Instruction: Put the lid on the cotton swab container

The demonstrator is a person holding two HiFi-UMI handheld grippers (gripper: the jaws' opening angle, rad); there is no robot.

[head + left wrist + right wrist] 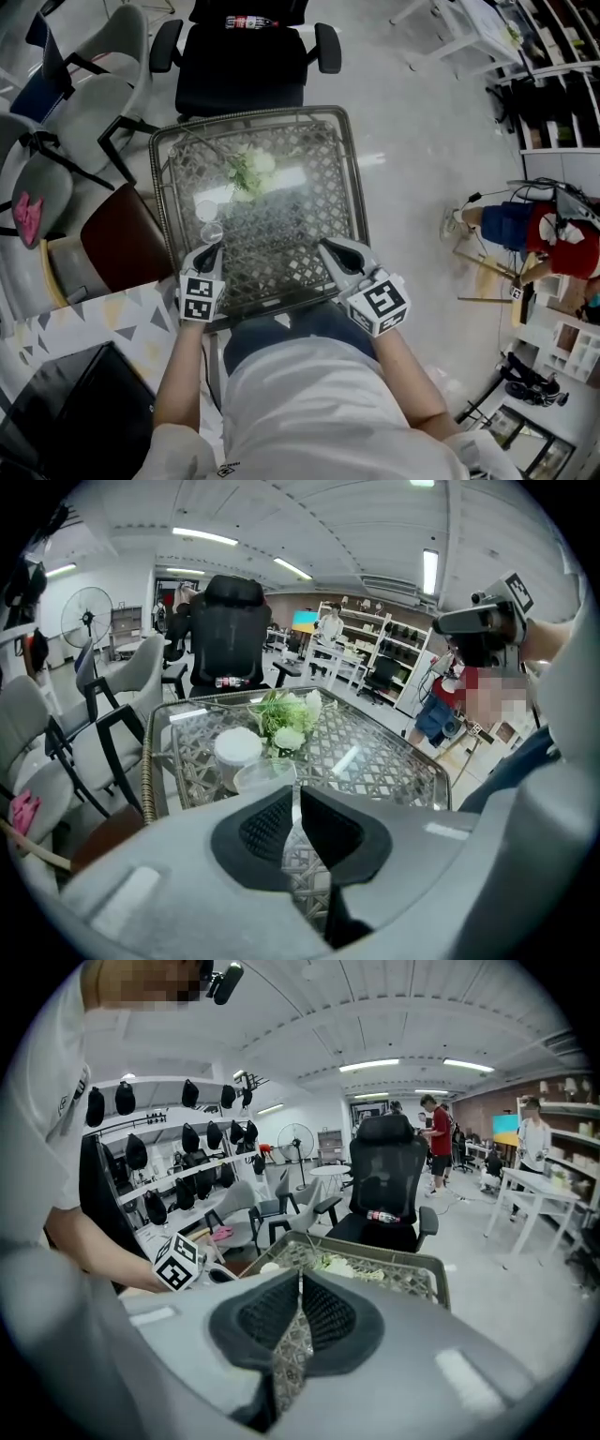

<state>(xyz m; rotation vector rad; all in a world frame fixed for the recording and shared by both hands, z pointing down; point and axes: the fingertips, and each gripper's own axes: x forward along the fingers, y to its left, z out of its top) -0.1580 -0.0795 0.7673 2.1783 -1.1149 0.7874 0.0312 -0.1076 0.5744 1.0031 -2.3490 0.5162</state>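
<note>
Left of centre on the worktop (349, 178), toward its near edge: cotton swab container (207, 209), upright, round, white across the top, uncovered. Just beside it on the near side: lid (214, 232), clear and round, lying on the glass, separate from the container. Same pair in the left gripper view, container (237, 747) behind, lid (265, 776) in front, both straight ahead of the tips. Left tongs (210, 247) low over the near-left part of the worktop, tips just beside the lid, contact not discernible; pads of the left tongs (292, 794) brought together at the tips, nothing between them, only the woven pattern of the worktop (148, 771) visible through the slit below. Right tongs (323, 246) over the near-right part, well apart from container and lid; in the right gripper view, right tongs (300, 1277) likewise closed tip to tip and empty. Behind the container, near the middle of the worktop: flower sprig (248, 171), green with pale blooms, lying flat. Beyond the far edge: black office chair (242, 56). To the left: grey chairs (94, 94). At far right, on the floor side: person (562, 244) in a red top. In the left gripper view, far left: standing fan (86, 619).
</note>
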